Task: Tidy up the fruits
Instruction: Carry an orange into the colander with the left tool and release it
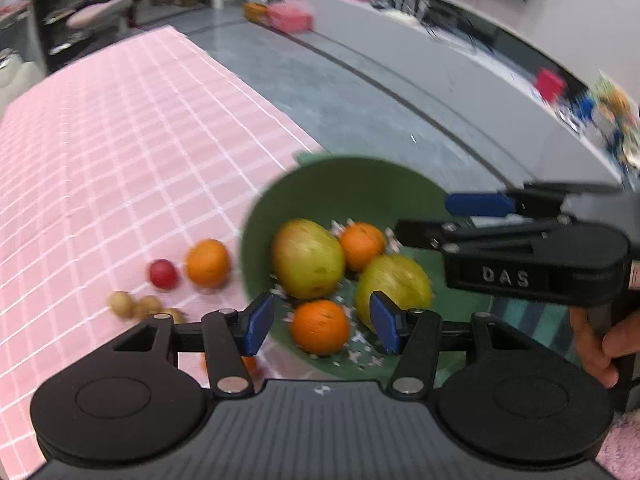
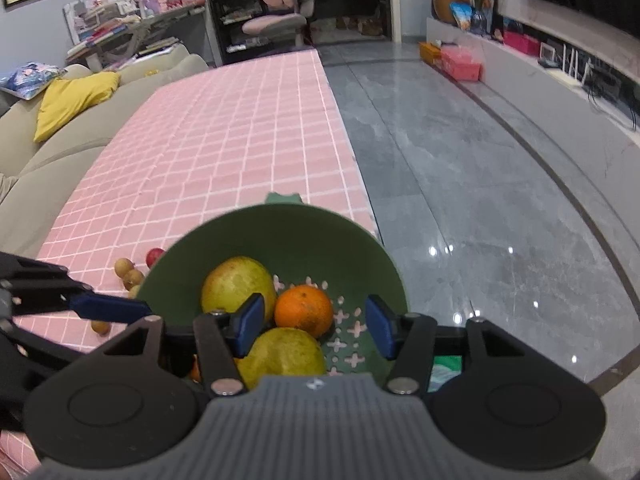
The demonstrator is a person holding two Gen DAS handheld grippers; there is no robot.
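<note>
Four fruits lie in the green bowl [image 1: 340,184] as the left wrist view shows it: two yellow-green apples [image 1: 308,258] and two oranges [image 1: 362,246], resting on a floor pierced with cross-shaped holes. The bowl sits at the near right edge of the pink checked tablecloth [image 1: 120,140].

Left of the bowl, loose on the cloth, lie another orange [image 1: 208,263], a small red fruit [image 1: 163,274] beside it, and a cluster of small tan fruits [image 1: 134,305] nearer the camera.

Over the bowl's near side hangs the left gripper [image 1: 322,322], its blue pads well apart and nothing between them. From the right, the right gripper [image 1: 460,216] reaches over the bowl's rim, a hand [image 1: 600,344] on its handle; in its own view the right gripper [image 2: 316,326] has its jaws spread wide above the fruit, gripping nothing, while the left gripper's blue finger [image 2: 108,307] crosses in at the bowl's left rim.

Beyond the table edge lies a glossy grey floor [image 2: 460,180]. A beige sofa [image 2: 48,160] with a yellow cushion [image 2: 72,100] flanks the table's left side, a pink office chair [image 2: 280,8] stands at the far end, and a long low cabinet [image 2: 560,88] with clutter runs along the right wall.
</note>
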